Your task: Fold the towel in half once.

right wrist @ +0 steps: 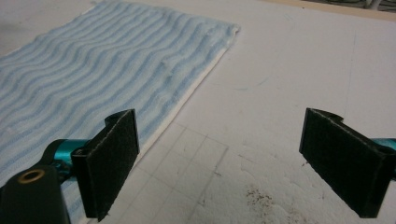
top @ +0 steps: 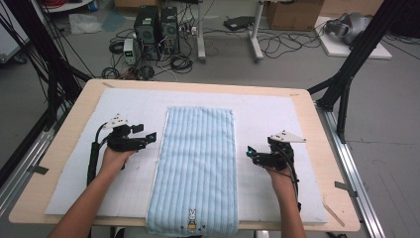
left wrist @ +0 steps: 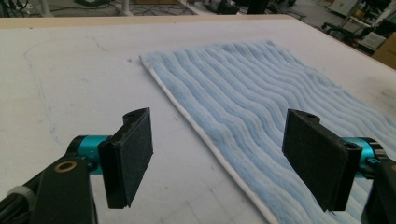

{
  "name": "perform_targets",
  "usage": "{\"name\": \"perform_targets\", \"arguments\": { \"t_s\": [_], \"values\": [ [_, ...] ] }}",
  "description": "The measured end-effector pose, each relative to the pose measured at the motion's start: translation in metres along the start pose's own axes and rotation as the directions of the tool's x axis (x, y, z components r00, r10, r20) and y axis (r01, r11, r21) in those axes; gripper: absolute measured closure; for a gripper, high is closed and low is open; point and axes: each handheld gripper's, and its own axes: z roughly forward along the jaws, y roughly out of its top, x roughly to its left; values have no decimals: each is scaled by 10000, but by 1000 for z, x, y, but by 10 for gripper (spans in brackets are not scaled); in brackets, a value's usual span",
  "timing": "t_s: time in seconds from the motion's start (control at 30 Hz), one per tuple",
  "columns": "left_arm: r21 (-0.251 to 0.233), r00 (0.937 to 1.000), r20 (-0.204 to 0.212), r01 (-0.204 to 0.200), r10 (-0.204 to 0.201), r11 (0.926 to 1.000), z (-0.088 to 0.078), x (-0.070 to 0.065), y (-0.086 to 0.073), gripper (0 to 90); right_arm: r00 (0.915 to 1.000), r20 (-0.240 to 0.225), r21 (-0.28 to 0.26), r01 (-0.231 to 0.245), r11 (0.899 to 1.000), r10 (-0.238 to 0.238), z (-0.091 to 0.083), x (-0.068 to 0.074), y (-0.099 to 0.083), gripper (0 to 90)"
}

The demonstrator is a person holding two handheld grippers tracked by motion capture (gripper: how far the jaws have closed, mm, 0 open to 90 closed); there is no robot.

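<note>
That light blue ribbed terry towel [top: 194, 168] lies flat mid-table on the white foam mat [top: 74, 163], near end drooping over the edge. Soft, light and floppy, so I'd pinch its long side hems. Left gripper [top: 144, 133] and right gripper [top: 251, 152] both gape wide, empty, beside it

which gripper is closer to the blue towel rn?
Left. The left gripper sits right at the blue towel's long edge, jaws open astride it; the right gripper stands off its opposite edge.
</note>
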Motion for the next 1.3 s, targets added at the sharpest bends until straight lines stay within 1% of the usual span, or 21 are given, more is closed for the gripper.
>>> {"name": "perform_targets", "arguments": {
  "t_s": [0.07, 0.13, 0.2, 0.23, 0.27, 0.43, 0.5, 0.57, 0.67, 0.73, 0.83, 0.93, 1.0, 1.03, 1.1, 1.13, 1.17, 1.2, 1.23, 1.27, 1.3],
  "values": [
    [-22, 9998, 61, 166, -166, 9999, 6, 5, 6, 248, 10000, -21, -1, -37, 10000, 37, 0, 0, 0, 111],
    [-260, 9995, 27, 329, -328, 9991, 12, 9, 11, 250, 10000, -60, 4, -36, 10000, 36, 1, 0, 0, 111],
    [-139, 9992, -17, 394, -394, 9991, 19, 12, 16, 252, 10000, -95, 81, -29, 10000, 30, 2, 0, 0, 111],
    [-46, 9992, -71, 390, -390, 9992, 22, 14, 19, 252, 9999, -114, 87, -4, 10000, 5, 2, 1, 0, 111],
    [66, 9988, -55, 490, -490, 9988, 27, 15, 21, 253, 9999, -152, 72, 20, 10000, -19, 3, 2, 0, 111],
    [811, 9982, -316, 530, -506, 9953, 51, 19, 32, 252, 9998, -210, 62, 56, 10000, -55, 2, 2, 0, 111],
    [987, 9984, -348, 482, -450, 9939, 60, 20, 37, 261, 9997, -227, 1, 36, 10000, -36, 1, 1, 0, 111],
    [1251, 9977, -508, 503, -443, 9909, 69, 22, 42, 277, 9997, -246, 18, -26, 10000, 27, 0, 1, 0, 111],
    [1453, 9965, -770, 434, -325, 9884, 81, 25, 45, 293, 9997, -248, 26, -45, 10000, 46, 0, 1, 0, 111],
    [1659, 9950, -980, 367, -205, 9855, 88, 26, 45, 296, 9997, -253, 9, -72, 10000, 72, 0, 1, 0, 111],
    [1926, 9932, -1148, 50, 175, 9813, 98, 26, 42, 331, 9996, -273, -19, -59, 10000, 58, 0, 1, -1, 111],
    [2310, 9885, -1383, -285, 618, 9725, 107, 24, 38, 350, 9996, -291, -14, -63, 10000, 63, 0, 1, -1, 111],
    [2524, 9863, -1450, -399, 786, 9668, 114, 23, 34, 374, 9995, -296, 20, -94, 10000, 94, 0, 1, -1, 111],
    [2689, 9852, -1396, -585, 990, 9614, 116, 21, 32, 393, 9995, -294, 36, -74, 10000, 75, 0, 1, -1, 111],
    [2778, 9757, -1571, -1045, 1525, 9549, 119, 16, 31, 418, 9995, -305, 33, -97, 9999, 98, 1, 0, -1, 111],
    [2782, 9744, -1523, -1183, 1653, 9532, 119, 15, 31, 439, 9995, -287, 31, -100, 9999, 101, 1, 0, -1, 111],
    [2772, 9727, -1478, -1330, 1789, 9516, 119, 14, 30, 482, 9995, -293, 46, -108, 9999, 109, 1, 0, -1, 111],
    [2788, 9725, -1381, -1433, 1873, 9496, 119, 13, 30, 513, 9995, -284, 54, -121, 9999, 123, 1, 0, -1, 111],
    [2802, 9722, -1196, -1616, 2015, 9462, 119, 11, 30, 577, 9995, -286, 83, -96, 9999, 99, 2, 0, -1, 111],
    [2803, 9724, -1071, -1704, 2072, 9447, 120, 9, 30, 652, 9995, -299, 105, -82, 9999, 86, 2, 1, -1, 111],
    [2779, 9743, -948, -1712, 2043, 9452, 120, 8, 30, 717, 9995, -300, 105, -76, 9999, 79, 2, 1, -1, 111]
  ]
}}
